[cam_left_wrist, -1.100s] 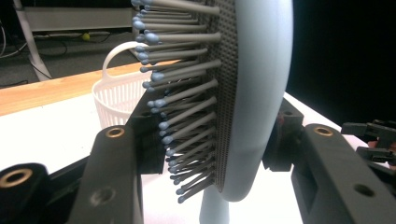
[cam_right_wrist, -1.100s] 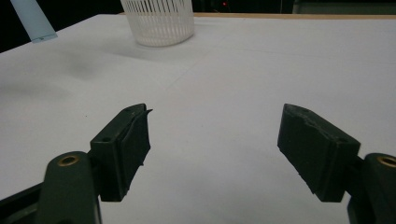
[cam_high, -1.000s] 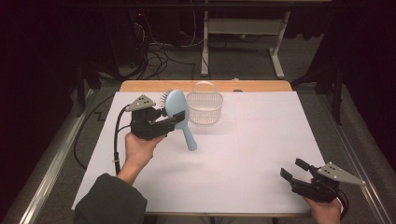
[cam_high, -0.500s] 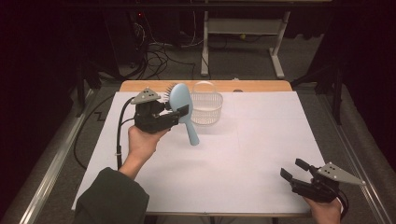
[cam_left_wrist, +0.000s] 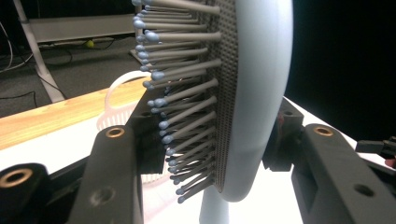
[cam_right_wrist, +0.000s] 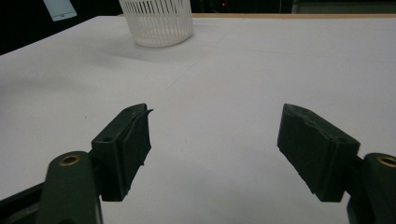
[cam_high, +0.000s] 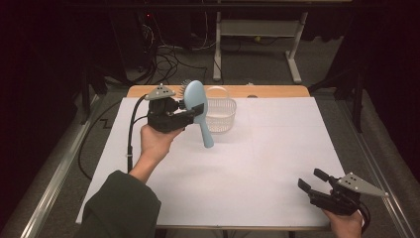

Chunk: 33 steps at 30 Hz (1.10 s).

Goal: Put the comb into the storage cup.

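the left gripper [cam_high: 190,111] is clenched on a light blue hairbrush [cam_high: 198,106], gripped across the head w/ the bristles [cam_left_wrist: 187,93] pressed against one pad and the smooth back against the other. the brush is held off the table, handle hanging down and slightly tilted, just in front of the white basket [cam_high: 220,114] at the far side of the white table cover [cam_high: 277,163]. the step in hand is judged to be dropping the brush into the basket. to do it well, the handle tip should be lifted clear of the rim, then centred over the opening before anything is let go; a brush that long is likely to lean on the rim, and the light basket could be tipped if knocked. the right gripper [cam_high: 317,184] is rested near the front right corner w/ jaws apart, nothing btw them.
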Motion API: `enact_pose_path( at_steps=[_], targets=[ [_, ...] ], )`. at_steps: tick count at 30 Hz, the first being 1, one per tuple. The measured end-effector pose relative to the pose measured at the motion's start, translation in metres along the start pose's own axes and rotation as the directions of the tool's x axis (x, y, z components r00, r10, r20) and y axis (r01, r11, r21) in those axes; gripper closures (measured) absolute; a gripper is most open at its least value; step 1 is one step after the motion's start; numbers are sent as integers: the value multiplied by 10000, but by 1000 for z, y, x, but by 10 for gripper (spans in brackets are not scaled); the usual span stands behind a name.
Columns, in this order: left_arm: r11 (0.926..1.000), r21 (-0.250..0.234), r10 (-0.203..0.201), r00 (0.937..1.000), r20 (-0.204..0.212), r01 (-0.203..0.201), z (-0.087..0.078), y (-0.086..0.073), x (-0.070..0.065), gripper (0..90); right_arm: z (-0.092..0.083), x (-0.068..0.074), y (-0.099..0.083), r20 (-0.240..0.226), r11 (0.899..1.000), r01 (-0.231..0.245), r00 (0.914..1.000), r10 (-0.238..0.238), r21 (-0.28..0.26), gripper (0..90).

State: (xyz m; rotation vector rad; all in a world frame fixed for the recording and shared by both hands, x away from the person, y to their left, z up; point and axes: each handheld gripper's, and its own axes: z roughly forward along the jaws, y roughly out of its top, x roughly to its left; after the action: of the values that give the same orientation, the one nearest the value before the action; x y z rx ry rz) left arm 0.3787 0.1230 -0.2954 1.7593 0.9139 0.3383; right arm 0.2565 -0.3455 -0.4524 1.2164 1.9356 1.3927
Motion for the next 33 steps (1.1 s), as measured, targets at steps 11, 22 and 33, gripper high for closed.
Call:
enact_pose_path(
  at_steps=[11,22,33],
  targets=[
    [10000,80,43,9999,-154,-42,15,14,0,499,0,-1,0,-14,10000,11,10000,-11,-12,259],
    [9998,182,56,9995,-318,-50,28,24,4,499,0,0,0,-63,10000,13,10000,-13,-40,258],
    [9996,251,175,9986,-505,-162,37,34,4,499,0,-1,0,-91,10000,32,10000,-33,-42,257]
  ],
)
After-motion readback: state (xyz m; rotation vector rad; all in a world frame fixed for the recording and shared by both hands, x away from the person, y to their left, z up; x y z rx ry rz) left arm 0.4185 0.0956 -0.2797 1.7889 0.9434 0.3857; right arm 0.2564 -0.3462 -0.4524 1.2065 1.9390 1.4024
